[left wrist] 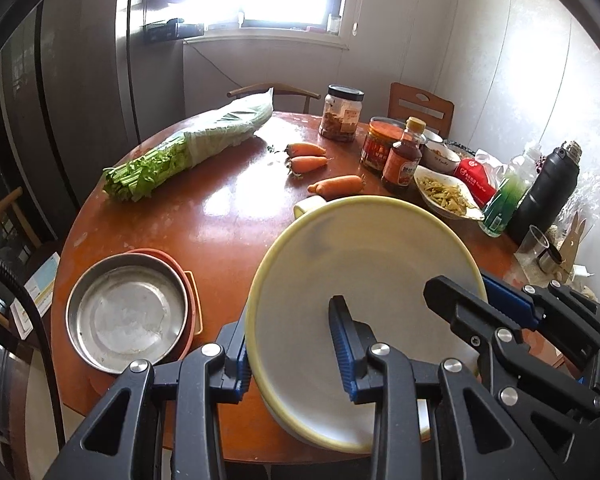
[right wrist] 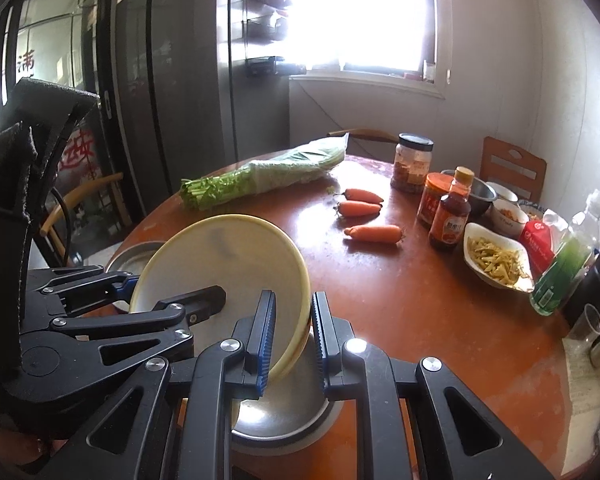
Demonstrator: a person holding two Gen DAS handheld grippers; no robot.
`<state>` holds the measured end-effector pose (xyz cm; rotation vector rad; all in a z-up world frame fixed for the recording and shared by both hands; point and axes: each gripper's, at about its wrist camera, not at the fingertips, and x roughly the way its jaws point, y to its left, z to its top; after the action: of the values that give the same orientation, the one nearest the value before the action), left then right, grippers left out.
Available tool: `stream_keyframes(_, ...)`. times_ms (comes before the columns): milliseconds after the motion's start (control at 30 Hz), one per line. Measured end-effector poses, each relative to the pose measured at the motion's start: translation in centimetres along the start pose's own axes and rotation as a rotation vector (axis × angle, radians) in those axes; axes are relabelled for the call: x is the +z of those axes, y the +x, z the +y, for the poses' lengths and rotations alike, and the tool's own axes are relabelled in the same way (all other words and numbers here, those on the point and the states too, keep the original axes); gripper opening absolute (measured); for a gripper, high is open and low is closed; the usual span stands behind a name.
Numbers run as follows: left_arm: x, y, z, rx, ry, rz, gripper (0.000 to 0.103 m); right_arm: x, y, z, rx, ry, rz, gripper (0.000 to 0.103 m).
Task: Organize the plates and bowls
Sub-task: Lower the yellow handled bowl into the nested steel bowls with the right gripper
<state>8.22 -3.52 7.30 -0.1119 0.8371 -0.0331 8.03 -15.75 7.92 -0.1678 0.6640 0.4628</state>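
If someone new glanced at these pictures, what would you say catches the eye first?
The pale yellow plate held tilted above the near edge of the round table, with the left gripper and right gripper each clamped on its rim. Next, the steel pan nested in an orange dish at the table's left, then three carrots and bagged celery farther back.

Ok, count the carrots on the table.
3. Two carrots lie side by side near the celery; a third carrot lies beyond the cream plate's far rim. Others may be hidden behind it.
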Motion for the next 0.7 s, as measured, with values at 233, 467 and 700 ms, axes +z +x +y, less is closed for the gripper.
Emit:
stream_keyframes(233, 0.0, -0.4, 0.1, 0.003, -0.002, -0.012, 0.034, 0.0, -0.1, 0.1, -0.002, -0.019, -0.004, 0.019)
stream_keyframes(467, 0.0, -0.2, -0.2, -0.007, 0.026, -0.021, 0.034, -0.2, -0.2, -0.1, -0.009, -0.008, -0.020, 0.019)
stream_keyframes(700, -0.8, 1.9, -0.5, -0.010, 0.039, 0.009, 0.034, -1.5, 1.4, -0.8, -0.004, 0.010, 0.009, 0.019)
